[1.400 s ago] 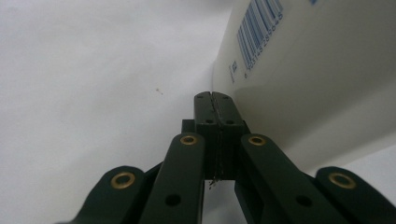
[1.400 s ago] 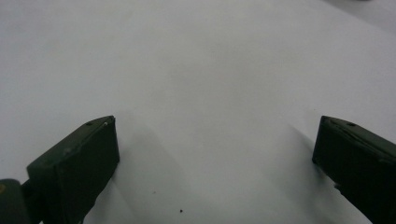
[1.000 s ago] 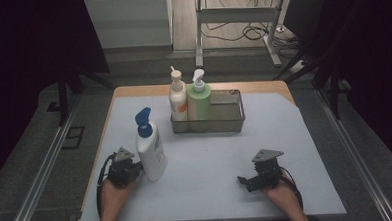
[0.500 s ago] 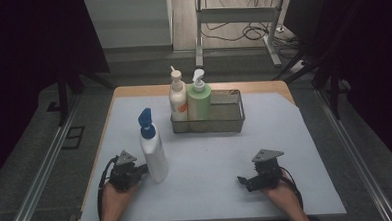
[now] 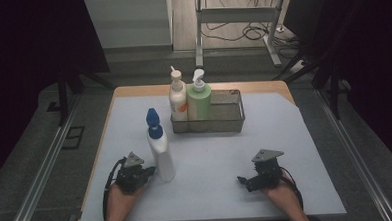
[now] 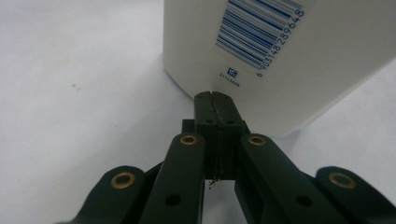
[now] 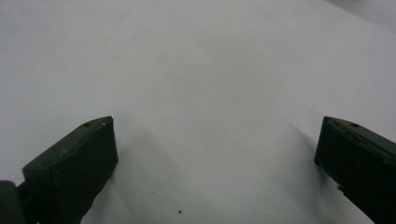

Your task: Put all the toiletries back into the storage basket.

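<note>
A pale blue-grey mat (image 5: 221,154) covers most of a wooden table (image 5: 133,91), whose bare wood edge shows along the far side at 12 o'clock and down the left side. Around the table the room is dim: grey floor, a metal rail (image 5: 41,172) running along the floor at 9 o'clock and another at 3 o'clock, dark curtains on both sides, and beyond the table at 12 o'clock the legs of a white desk frame (image 5: 230,19) with loose cables (image 5: 253,33) on the floor. Toward 12 o'clock on the mat sits a wire mesh basket (image 5: 229,114), and in its left end two pump bottles stand upright side by side: a white one with an orange label (image 5: 178,99) and a green one (image 5: 199,99) just beside it on the right. Toward 8 o'clock on the mat a white bottle with a blue spray cap (image 5: 159,147) stands upright, well apart from the basket; in the left gripper view its lower back shows a blue barcode (image 6: 259,32) with digits beside it. The left gripper (image 5: 147,171) lies low on the mat just left of this bottle; its jaws are pressed together with nothing between them, their tips at the bottle's base, though I cannot tell if they touch it. The right gripper (image 5: 242,179) rests at 5 o'clock on bare mat, jaws spread wide and empty, well apart from everything else.
</note>
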Motion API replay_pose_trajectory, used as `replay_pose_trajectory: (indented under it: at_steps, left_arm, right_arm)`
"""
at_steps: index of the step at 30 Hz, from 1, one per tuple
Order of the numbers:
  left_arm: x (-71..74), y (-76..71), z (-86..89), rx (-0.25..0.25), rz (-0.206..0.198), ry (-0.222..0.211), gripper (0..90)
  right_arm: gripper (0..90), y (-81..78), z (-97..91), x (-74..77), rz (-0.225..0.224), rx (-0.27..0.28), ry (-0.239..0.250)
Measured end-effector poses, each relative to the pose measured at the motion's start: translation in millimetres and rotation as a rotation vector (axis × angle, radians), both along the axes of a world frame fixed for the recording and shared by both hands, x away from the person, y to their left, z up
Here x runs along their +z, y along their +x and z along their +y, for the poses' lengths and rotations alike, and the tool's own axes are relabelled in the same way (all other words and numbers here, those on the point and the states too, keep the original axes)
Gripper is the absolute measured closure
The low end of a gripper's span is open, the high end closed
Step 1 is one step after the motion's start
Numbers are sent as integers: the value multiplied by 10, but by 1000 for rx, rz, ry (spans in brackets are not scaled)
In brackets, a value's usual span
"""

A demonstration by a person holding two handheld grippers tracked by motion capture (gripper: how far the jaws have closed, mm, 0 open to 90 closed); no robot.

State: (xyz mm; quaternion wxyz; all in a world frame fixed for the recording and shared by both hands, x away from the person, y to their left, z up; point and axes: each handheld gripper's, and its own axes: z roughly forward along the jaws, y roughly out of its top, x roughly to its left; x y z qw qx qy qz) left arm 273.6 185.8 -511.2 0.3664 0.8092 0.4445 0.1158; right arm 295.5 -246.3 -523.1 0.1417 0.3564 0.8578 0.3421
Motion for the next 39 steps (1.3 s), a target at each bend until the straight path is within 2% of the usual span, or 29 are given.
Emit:
replay_pose_trajectory:
  at_steps: [8, 10, 11, 13, 20, 29, 34, 39]
  left_arm:
    - [-2, 42, -148, -28, -8, 7, 892]
    - [-4, 50, -163, -22, -10, 7, 892]
    - [-8, 81, -175, -4, -20, 22, 892]
    - [-9, 124, -159, 14, -24, 24, 892]
    - [-15, 188, -148, 30, -26, 8, 893]
    - [-15, 236, -278, 7, -31, 5, 893]
    - [-15, 261, -308, 6, -26, -2, 893]
    - [-13, 270, -372, -16, -16, 2, 893]
  right_arm:
    - [0, 1, 0, 0, 1, 0, 0]
    - [0, 2, -2, 0, 0, 1, -1]
    - [0, 2, -2, -1, 0, 1, -1]
    - [0, 2, -3, 0, 0, 2, -1]
    - [0, 4, -3, 0, 2, 3, 0]
    - [0, 5, -3, -1, 0, 2, -1]
    - [0, 5, -3, -2, -1, 3, -1]
    - [0, 4, -3, -2, -1, 3, -1]
